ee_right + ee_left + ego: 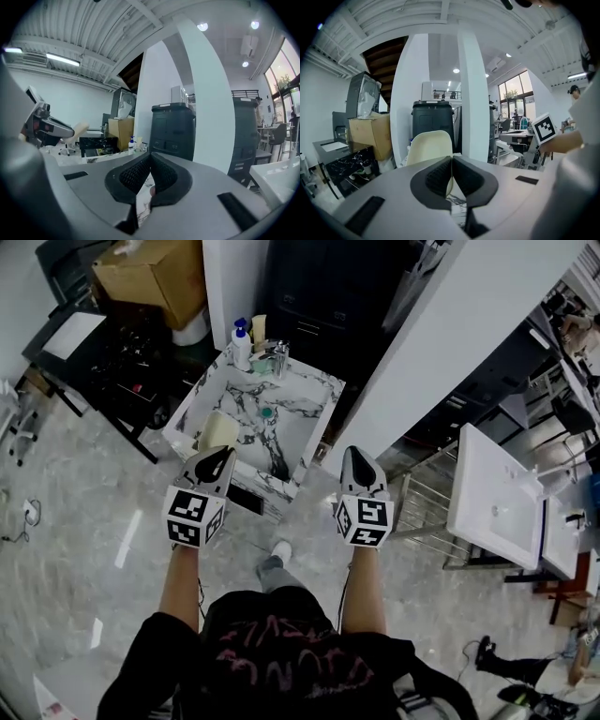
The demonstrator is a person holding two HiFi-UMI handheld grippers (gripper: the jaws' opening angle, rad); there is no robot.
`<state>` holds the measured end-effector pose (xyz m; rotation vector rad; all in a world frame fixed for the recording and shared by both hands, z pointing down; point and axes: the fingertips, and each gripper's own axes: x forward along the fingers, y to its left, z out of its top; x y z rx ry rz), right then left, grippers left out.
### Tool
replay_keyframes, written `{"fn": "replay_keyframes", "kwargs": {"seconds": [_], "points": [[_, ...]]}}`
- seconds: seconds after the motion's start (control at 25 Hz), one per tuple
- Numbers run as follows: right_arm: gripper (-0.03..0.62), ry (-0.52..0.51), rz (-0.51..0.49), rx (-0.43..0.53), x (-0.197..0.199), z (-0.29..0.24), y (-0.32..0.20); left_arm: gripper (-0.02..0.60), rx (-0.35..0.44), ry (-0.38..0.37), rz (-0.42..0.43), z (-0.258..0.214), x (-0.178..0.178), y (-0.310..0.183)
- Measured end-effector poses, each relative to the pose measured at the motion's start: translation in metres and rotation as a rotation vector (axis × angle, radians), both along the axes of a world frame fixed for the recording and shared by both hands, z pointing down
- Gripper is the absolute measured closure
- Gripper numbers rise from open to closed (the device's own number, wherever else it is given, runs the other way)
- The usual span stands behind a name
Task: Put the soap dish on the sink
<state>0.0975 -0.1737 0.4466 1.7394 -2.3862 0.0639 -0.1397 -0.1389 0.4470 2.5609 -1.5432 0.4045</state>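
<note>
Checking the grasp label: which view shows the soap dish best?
The left gripper view: the cream soap dish stands large at the centre, its edge pinched in the left hand-held gripper. The head view shows it small, from above, at the edge of the marble sink. The right gripper view catches only a small, distant tip.

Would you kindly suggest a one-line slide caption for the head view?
Left tool grips a cream soap dish at the front-left corner of the marble sink; right tool is shut and empty.

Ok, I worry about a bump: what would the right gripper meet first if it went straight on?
Probably the cabinet behind the sink: the right gripper aims there. The pillar stands close on its right; depth is unclear.
</note>
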Motion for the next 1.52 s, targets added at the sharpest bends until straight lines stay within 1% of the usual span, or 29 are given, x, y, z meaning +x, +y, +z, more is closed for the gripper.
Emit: {"fn": "replay_keyframes", "kwargs": {"seconds": [0.2, 0.4, 0.52, 0.64, 0.84, 0.92, 1.0, 1.12, 1.24, 1.52], "points": [[0.58, -0.005, -0.012, -0.003, 0.007, -0.003, -0.057, 0.558, -0.01, -0.003, -0.005, -0.001, 0.008, -0.056], [0.58, -0.008, -0.024, -0.014, 0.015, 0.003, -0.1, 0.558, -0.027, -0.013, -0.001, 0.006, 0.023, -0.098], [0.58, 0.029, -0.037, -0.025, 0.018, 0.009, -0.118, 0.558, -0.042, -0.02, 0.005, 0.015, 0.031, -0.115], [0.58, 0.044, -0.042, -0.03, 0.023, 0.011, -0.129, 0.558, -0.056, -0.025, 0.006, 0.017, 0.036, -0.126], [0.58, 0.012, -0.039, -0.031, 0.025, 0.01, -0.14, 0.558, -0.057, -0.046, 0.019, 0.014, 0.041, -0.135], [0.58, -0.019, -0.034, -0.035, 0.026, 0.01, -0.142, 0.558, -0.06, -0.051, 0.024, 0.014, 0.043, -0.138], [0.58, -0.055, -0.02, -0.042, 0.031, 0.009, -0.143, 0.557, -0.063, -0.054, 0.035, 0.014, 0.046, -0.14], [0.58, -0.059, 0.007, -0.045, 0.037, 0.009, -0.145, 0.557, -0.064, -0.052, 0.056, 0.014, 0.05, -0.144], [0.58, -0.056, 0.036, -0.041, 0.043, 0.007, -0.148, 0.558, -0.065, -0.048, 0.086, 0.014, 0.056, -0.153], [0.58, -0.043, 0.106, -0.035, 0.048, 0.002, -0.155, 0.557, -0.07, -0.066, 0.192, 0.018, 0.071, -0.178]]}}
